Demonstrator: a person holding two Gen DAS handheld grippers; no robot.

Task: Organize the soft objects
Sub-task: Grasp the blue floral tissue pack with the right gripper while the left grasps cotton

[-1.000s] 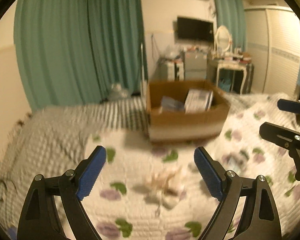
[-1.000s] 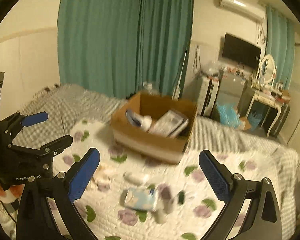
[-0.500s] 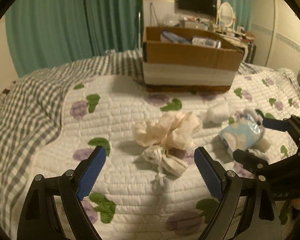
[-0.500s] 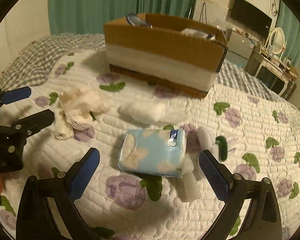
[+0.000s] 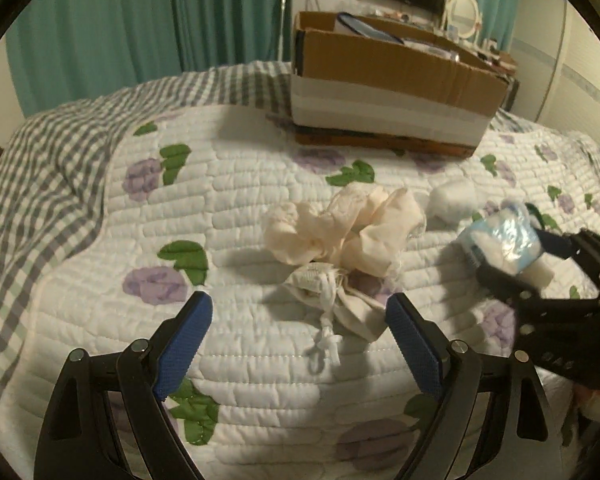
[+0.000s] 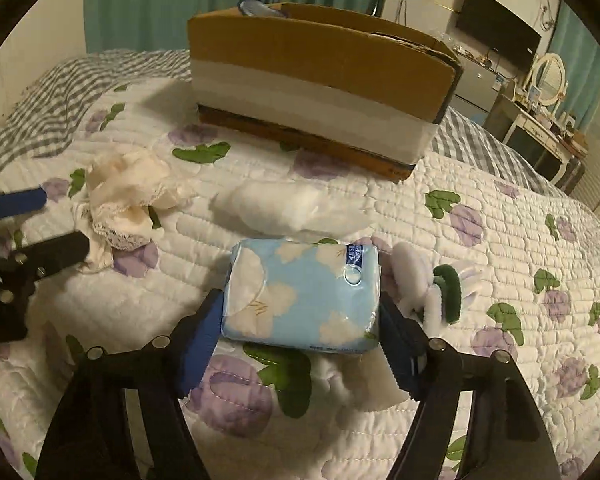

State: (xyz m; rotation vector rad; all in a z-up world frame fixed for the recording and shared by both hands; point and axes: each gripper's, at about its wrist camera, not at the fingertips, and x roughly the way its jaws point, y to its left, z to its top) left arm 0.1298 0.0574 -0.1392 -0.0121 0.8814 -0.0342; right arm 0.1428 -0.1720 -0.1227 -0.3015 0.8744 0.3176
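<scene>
A light-blue tissue pack [image 6: 304, 292] lies on the flowered quilt [image 6: 480, 184]. My right gripper [image 6: 300, 304] is closing on it, and both blue pads touch its sides. The left wrist view shows the same pack [image 5: 500, 236] between the right gripper's fingers [image 5: 508, 248]. My left gripper [image 5: 296, 304] hangs open just over a small white drawstring pouch [image 5: 352, 312]. A crumpled cream cloth bundle [image 5: 340, 232] lies right behind the pouch. In the right wrist view the left gripper [image 6: 64, 220] stands beside that bundle [image 6: 128, 184].
An open cardboard box [image 6: 320, 52] holding several items sits at the far side of the quilt. A white cotton wad [image 6: 276, 204] lies between box and pack. A fluffy white item with a green band [image 6: 432, 284] sits right of the pack. Grey checked bedding [image 5: 40, 184] lies left.
Both grippers have come down close to the bed. The right jaws have narrowed from wide open onto the blue pack. The left jaws stay wide.
</scene>
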